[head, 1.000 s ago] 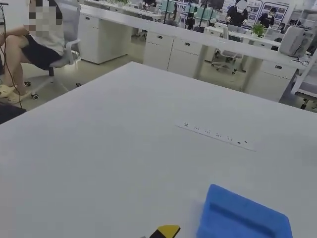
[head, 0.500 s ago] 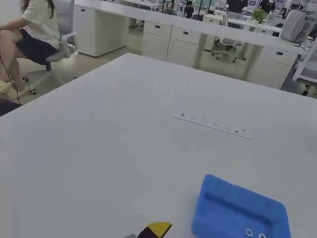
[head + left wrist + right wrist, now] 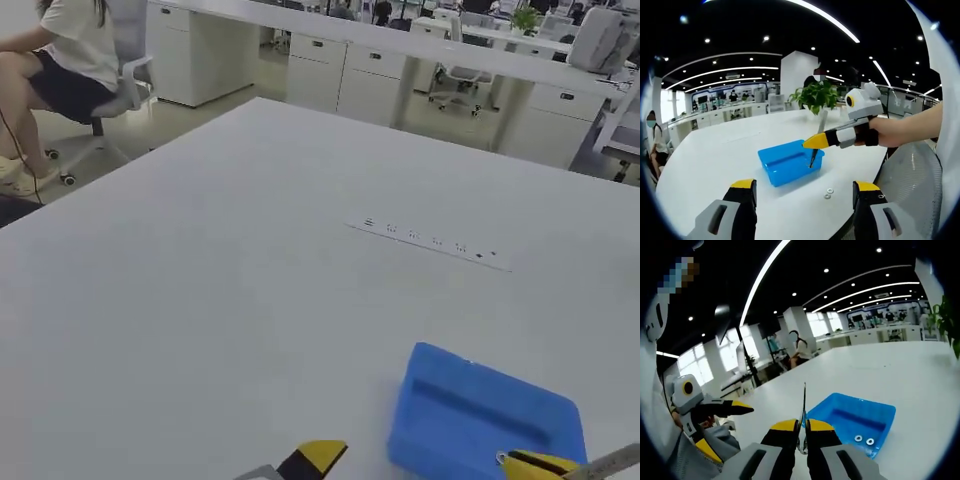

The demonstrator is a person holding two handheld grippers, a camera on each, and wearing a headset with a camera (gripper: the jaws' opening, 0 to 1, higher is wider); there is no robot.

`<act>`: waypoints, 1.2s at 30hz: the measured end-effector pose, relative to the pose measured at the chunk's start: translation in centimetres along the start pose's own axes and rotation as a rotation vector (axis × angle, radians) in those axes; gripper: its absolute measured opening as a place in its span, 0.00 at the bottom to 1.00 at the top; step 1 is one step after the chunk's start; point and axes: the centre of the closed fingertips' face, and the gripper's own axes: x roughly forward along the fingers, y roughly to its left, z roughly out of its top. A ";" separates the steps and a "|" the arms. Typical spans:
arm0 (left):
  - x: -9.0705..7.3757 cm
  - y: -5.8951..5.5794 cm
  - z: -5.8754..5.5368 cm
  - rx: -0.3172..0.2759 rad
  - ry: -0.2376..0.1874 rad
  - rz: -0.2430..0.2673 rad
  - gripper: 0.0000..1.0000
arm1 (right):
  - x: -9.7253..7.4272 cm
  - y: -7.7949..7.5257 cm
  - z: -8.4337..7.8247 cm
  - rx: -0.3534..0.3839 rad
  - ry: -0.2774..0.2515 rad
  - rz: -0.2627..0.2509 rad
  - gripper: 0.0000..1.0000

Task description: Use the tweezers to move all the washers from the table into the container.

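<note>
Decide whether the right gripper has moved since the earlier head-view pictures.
Yes. The right gripper has come in from the lower right, over the near edge of the blue container.

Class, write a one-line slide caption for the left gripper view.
Right gripper holds tweezers at the blue container; two washers lie on the white table beside it; left gripper open.

right tool [image 3: 535, 464] arrived, over container [image 3: 470, 400]
</note>
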 end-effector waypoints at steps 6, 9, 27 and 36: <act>-0.1 0.1 -0.1 -0.001 0.002 0.007 0.79 | 0.8 -1.2 1.1 -0.009 0.000 -0.018 0.03; 0.0 0.0 0.0 0.001 0.003 0.004 0.79 | 1.3 -2.1 1.7 -0.011 0.001 -0.038 0.03; -0.1 -0.2 0.1 -0.001 -0.006 -0.008 0.80 | 3.2 -4.9 2.0 -0.018 0.052 -0.078 0.03; -0.2 -0.2 -0.1 0.003 -0.001 -0.011 0.79 | 4.3 -6.4 0.6 -0.004 0.104 -0.084 0.03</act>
